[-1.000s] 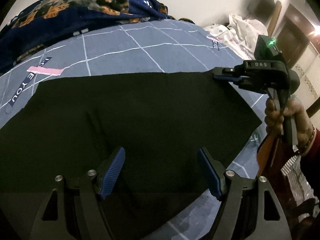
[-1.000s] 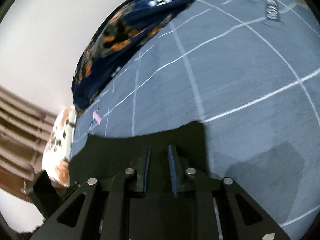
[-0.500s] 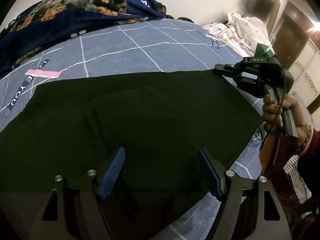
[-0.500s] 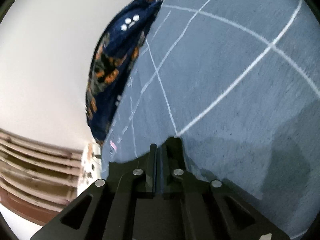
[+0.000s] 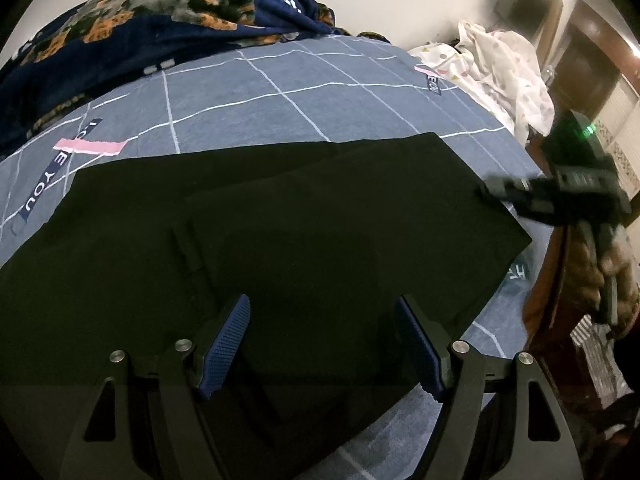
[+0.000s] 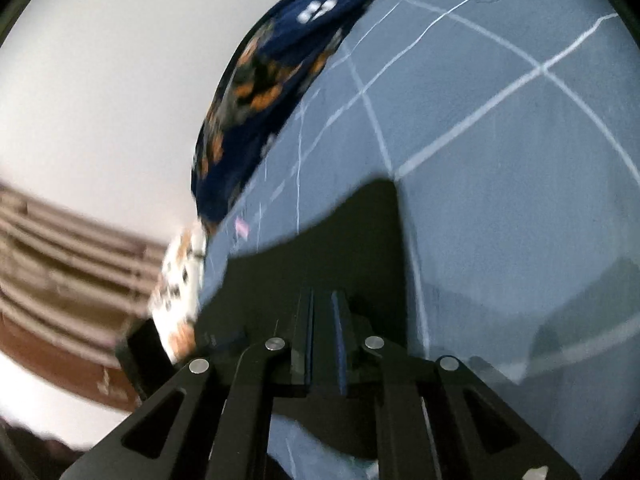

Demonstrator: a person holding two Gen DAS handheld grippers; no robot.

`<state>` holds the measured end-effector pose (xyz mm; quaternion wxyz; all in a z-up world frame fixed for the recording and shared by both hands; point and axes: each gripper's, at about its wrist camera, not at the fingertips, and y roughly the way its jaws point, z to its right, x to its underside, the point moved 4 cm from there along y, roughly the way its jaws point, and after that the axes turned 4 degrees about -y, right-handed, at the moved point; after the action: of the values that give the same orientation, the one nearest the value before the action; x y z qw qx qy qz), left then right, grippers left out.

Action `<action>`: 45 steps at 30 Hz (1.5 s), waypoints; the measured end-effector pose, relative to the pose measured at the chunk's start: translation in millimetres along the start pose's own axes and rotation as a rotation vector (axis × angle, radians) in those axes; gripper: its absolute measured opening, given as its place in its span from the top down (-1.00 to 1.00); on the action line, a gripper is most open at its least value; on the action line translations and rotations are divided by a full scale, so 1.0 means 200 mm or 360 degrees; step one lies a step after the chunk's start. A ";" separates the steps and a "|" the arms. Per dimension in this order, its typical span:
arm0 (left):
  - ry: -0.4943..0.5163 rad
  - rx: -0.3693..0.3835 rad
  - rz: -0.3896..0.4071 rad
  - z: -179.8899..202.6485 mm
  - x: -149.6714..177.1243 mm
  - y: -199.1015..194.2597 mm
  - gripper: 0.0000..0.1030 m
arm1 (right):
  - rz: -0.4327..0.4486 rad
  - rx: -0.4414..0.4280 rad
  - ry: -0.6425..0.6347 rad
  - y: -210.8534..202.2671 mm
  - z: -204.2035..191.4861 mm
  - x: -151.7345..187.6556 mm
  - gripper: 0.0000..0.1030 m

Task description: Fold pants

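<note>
**Finding 1, the work.** The black pants (image 5: 280, 220) lie flat on the bed (image 5: 280, 112), across the checked blue sheet. An upper layer is already doubled over the lower one, and its edge runs on a slant through the middle. The far right corner lies down on the sheet, not lifted.

**Finding 2, left tool.** My left tool (image 5: 324, 308) stands wide over the near edge of the pants. Its blue pads are well apart, with only flat cloth below them. It has not shifted over the last second.

**Finding 3, right tool: the change.** A second ago my right tool (image 5: 490, 191) was at the far right corner of the pants, drawing it across. It now sits further down the right-hand edge, blurred with motion, and that corner is left lying flat. In its own view the jaws show only a narrow slit and are opening. The cloth (image 6: 320, 248) spreads out ahead of and under the tool (image 6: 322, 296). I see none drawn up between the pads, though black on black makes that hard to confirm.

**Assessment.** I judge the corner to have been laid and let go, so this fold is placed. The pants are still a broad panel, and a further fold looks necessary. For that, both tools will need fresh holds on an edge.

**Risk.** A pad that drags as it withdraws could pull the top layer askew.
</note>
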<state>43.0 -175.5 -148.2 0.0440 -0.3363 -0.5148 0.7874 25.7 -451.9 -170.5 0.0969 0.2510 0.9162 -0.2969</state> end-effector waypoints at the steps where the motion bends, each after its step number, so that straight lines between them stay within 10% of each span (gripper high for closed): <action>1: 0.0006 -0.0004 0.0000 0.00 0.00 0.00 -0.46 | -0.0019 -0.0001 -0.0005 0.00 0.01 0.04 0.79; 13: 0.0037 -0.0010 0.0019 0.00 0.01 0.00 -0.46 | 0.0089 -0.0103 0.0000 -0.12 0.15 0.24 1.00; 27: -0.0032 -0.0083 0.0137 -0.07 0.01 -0.15 -0.46 | 0.0026 0.0138 -0.0007 -0.11 0.08 0.22 1.00; 36: 0.0074 -0.0211 0.0237 -0.07 0.03 -0.30 -0.46 | 0.0005 0.0380 -0.0251 -0.06 -0.18 0.21 0.17; 45: 0.0178 -0.0319 0.0275 -0.06 0.07 -0.40 -0.46 | 0.0017 0.0284 -0.0384 0.14 -0.50 0.25 -0.02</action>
<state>16.7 -122.7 -91.5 -0.0291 -0.4255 -0.5566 0.7129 -5.4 -352.7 -120.2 0.1851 0.2259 0.8667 -0.4045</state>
